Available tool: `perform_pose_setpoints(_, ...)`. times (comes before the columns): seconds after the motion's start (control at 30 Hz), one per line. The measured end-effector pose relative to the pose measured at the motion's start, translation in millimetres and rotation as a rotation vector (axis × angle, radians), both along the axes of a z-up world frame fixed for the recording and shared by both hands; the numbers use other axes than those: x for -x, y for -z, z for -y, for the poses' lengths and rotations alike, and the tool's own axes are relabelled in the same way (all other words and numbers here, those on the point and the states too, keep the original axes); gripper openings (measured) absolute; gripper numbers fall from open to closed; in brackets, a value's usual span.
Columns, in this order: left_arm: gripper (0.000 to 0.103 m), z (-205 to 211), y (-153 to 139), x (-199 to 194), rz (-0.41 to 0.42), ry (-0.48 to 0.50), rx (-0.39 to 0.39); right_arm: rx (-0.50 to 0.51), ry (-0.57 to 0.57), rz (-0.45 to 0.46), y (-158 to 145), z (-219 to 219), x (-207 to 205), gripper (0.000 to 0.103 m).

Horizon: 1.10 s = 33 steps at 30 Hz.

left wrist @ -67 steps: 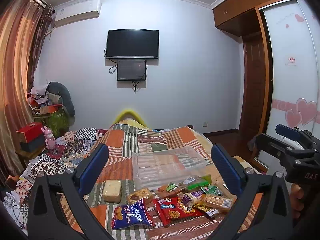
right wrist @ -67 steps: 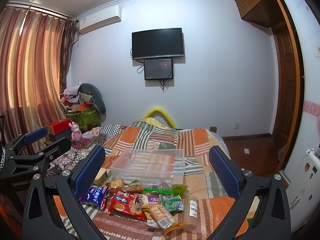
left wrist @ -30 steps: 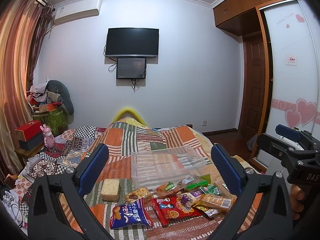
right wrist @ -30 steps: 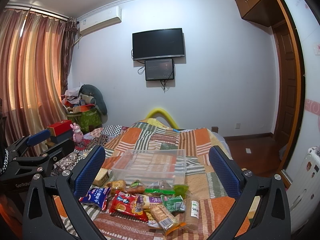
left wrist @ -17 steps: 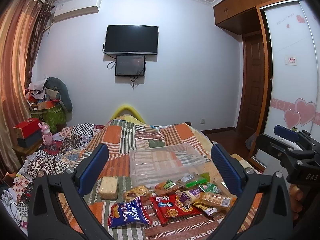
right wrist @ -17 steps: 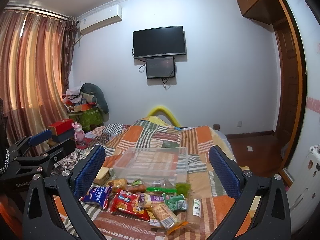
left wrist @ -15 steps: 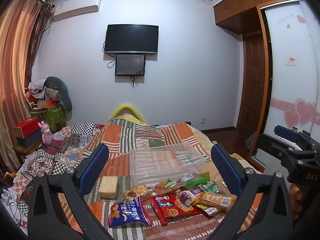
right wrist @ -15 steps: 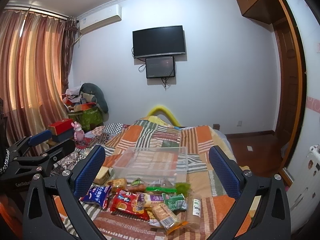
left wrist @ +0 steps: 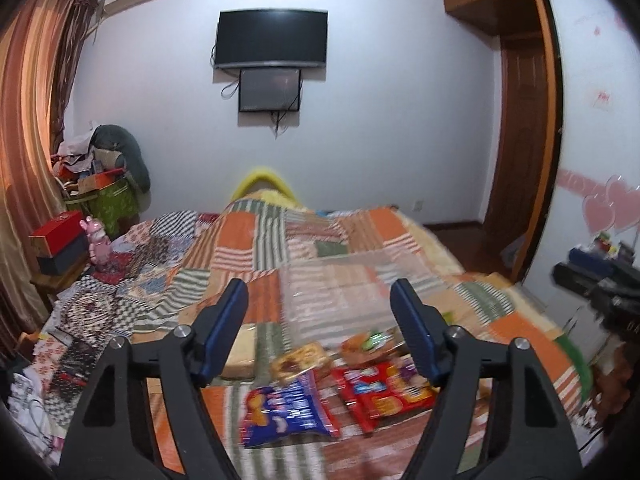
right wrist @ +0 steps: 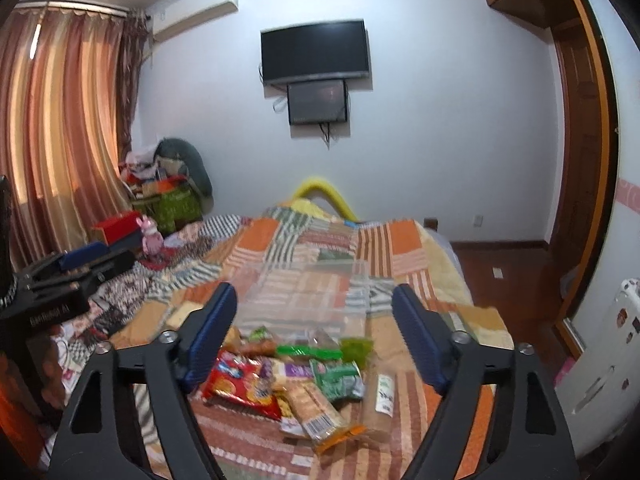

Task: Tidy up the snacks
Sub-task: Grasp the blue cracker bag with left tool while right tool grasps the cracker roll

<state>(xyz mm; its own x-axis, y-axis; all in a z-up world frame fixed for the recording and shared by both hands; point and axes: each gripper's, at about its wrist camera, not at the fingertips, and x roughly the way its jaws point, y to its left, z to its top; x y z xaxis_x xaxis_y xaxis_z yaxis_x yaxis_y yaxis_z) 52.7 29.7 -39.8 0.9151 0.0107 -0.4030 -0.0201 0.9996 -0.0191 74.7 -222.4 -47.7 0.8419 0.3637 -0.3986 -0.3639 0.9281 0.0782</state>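
quilt [left wrist: 256,248]: orange-green striped patchwork | snack bag [left wrist: 286,410]: blue | packet [left wrist: 386,394]: red | curtain [right wrist: 60,120]: orange-striped

The left gripper [left wrist: 320,330] points forward and a little downward, its 2 blue-padded jaws closing with nothing gripped between them. The right gripper [right wrist: 314,332] is held the same way, jaws closing on nothing too. Each gripper shows at the edge of the other's view, side by side and apart.
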Motion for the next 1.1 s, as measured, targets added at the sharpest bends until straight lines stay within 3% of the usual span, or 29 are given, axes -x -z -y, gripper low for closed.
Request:
perform_pose_setpoints(0.17, 0.068, -29.3, 27.0, -26.7, -0.122, -0.004, 0.003, 0.028, 0.013, -0.088, 16.9, 10.6, -17.7, 0.062)
perform_pose_setpoints(0.4, 0.068, -59.1, 80.3, -55.4, -0.311, -0.013, 0.051, 0.104, 0.055, -0.210, 49.1, 26.0, -37.4, 0.061)
perform_pose_setpoints(0.47, 0.074, -63.8, 95.2, -60.2, -0.356, -0.016, 0.068, 0.115, 0.059, -0.247, 55.4, 29.0, -41.9, 0.061)
perform_pose_setpoints(0.73, 0.094, -54.2, 131.1, -69.0, -0.445, 0.023, 0.104, 0.127, 0.053, -0.398, 86.2, 42.7, -59.8, 0.061)
perform_pose_setpoints(1.1, 0.100, -46.7, 174.4, -87.6, -0.579, -0.001, 0.124, 0.092, 0.001, -0.517, 112.7, 41.1, -72.4, 0.061)
